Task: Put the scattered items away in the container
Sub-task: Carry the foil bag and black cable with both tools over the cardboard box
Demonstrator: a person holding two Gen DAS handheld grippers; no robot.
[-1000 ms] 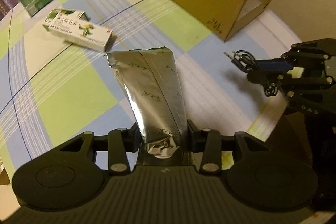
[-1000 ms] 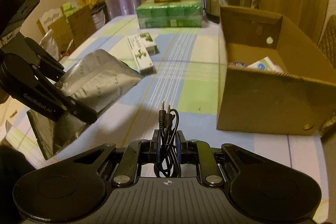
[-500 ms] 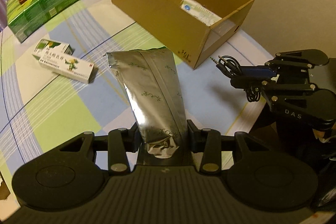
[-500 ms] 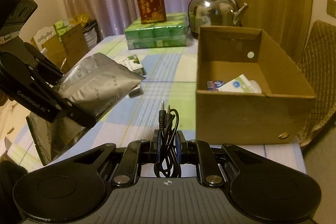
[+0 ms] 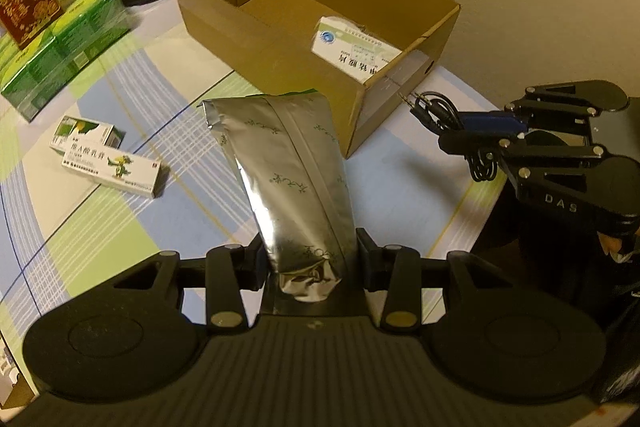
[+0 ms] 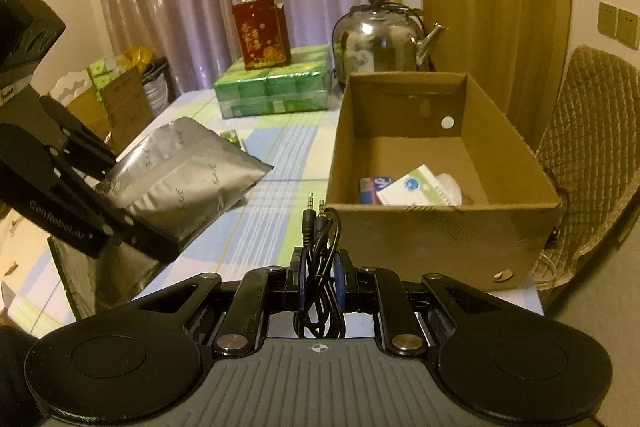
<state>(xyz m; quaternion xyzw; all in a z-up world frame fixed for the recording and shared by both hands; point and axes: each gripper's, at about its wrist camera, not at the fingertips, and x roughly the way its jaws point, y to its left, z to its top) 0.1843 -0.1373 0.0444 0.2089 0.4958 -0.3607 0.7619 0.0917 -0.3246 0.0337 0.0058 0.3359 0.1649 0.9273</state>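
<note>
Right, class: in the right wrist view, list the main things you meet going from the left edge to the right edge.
Left tool holding the silver pouch → red box on the green packs → black cable in the right tool → steel kettle → cardboard box → quilted chair.

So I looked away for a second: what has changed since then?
Both grippers rose toward the cardboard box, whose inside now shows. Unchanged: left gripper clamps the foil pouch, right gripper the audio cable; two medicine boxes stay on the tablecloth.
</note>
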